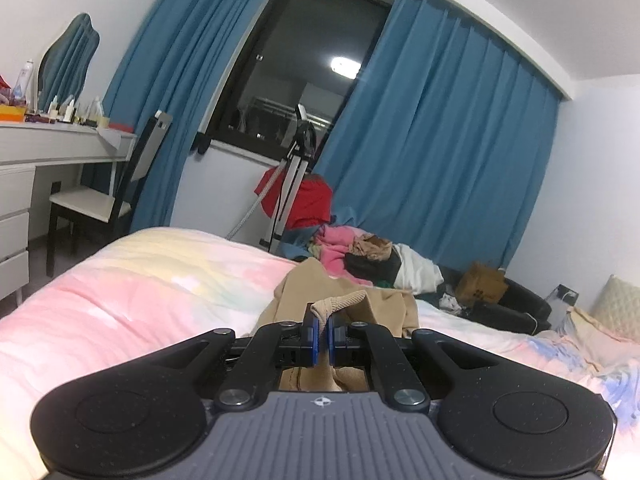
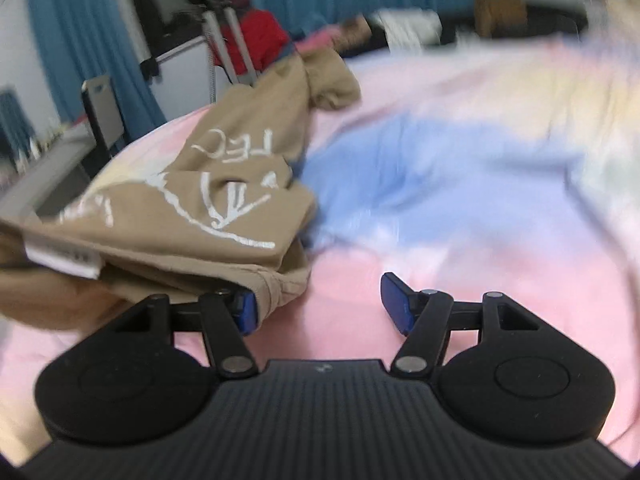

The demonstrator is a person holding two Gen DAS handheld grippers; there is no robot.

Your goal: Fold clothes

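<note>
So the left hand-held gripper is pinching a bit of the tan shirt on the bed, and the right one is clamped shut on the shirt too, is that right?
Not quite. The left hand-held gripper does pinch the tan shirt on the bed, but the right hand-held gripper is open, its jaws wide apart with only bedding between them. The right wrist view shows the shirt beside one finger, unclamped.

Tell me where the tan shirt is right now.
The tan shirt lies crumpled on the pastel bedspread, left in the right wrist view, its ribbed edge pinched by the left gripper.
</note>
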